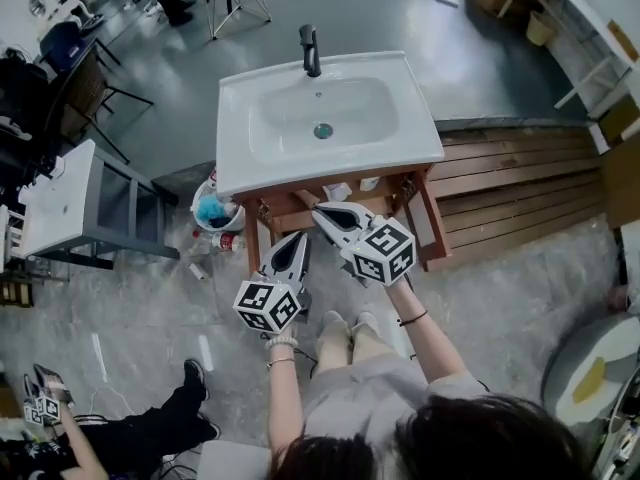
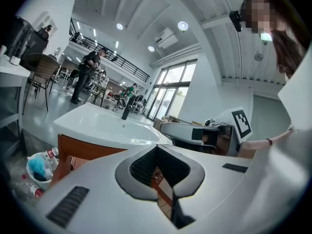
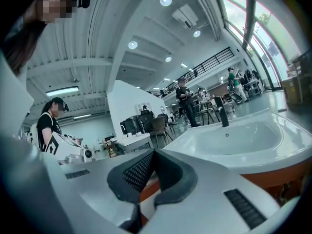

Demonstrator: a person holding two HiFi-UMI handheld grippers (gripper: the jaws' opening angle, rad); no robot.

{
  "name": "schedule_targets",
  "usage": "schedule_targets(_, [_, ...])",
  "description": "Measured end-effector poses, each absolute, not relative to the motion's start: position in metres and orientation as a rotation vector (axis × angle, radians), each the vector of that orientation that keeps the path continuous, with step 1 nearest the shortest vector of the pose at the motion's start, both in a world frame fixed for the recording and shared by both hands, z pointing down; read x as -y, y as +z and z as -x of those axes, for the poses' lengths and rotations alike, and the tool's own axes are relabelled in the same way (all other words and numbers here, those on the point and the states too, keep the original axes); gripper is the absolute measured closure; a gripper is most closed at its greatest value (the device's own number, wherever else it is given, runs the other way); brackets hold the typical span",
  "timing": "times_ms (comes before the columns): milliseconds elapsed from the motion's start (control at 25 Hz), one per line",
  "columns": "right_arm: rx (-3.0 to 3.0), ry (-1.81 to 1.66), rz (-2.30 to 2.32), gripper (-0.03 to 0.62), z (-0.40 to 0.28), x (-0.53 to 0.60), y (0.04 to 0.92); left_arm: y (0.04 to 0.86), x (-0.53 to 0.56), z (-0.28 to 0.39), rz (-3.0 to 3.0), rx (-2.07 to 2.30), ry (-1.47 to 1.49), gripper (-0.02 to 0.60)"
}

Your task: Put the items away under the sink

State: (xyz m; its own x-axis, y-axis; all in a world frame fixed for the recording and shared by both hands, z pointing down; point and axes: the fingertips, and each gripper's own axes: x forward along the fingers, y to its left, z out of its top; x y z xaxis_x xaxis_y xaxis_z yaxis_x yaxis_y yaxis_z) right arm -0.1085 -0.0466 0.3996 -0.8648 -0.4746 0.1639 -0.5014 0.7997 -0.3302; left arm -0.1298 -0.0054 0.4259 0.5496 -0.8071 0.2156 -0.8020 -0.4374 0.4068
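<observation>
Head view: a white sink point(image 1: 400, 138) on a wooden stand point(image 1: 262, 211) is seen from above, with both grippers held just in front of the stand.

The left gripper point(image 1: 297, 238) and the right gripper point(image 1: 320, 210) are each pointed toward 12 o'clock, at the space beneath the basin. In each gripper view the jaws are seen pressed tip to tip, and nothing is gripped between them.

The items to be stowed are found on the floor at 9 o'clock of the stand: a white bucket point(image 1: 196, 211) with a blue object inside, and a plastic bottle point(image 1: 225, 240) lying just beside it. From the left gripper they lie at about 10 o'clock. Two small pale objects point(image 1: 337, 191) are visible under the basin; whether they have been placed there as part of the task cannot be told.

The step in hand is judged to be a pause between items, with no load carried. For the next move, one gripper would have to be swung toward 9 o'clock, lowered to the floor, and opened wide enough for the bottle or the bucket rim to be grasped.
</observation>
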Motion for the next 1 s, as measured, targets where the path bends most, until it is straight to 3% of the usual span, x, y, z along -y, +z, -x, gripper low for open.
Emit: schedule_targets(1000, [2.973,0.492,-0.901,0.58,0.079,0.04,0.355,0.368,0.011,0.116,-2.495,1.239,-0.035,0.584])
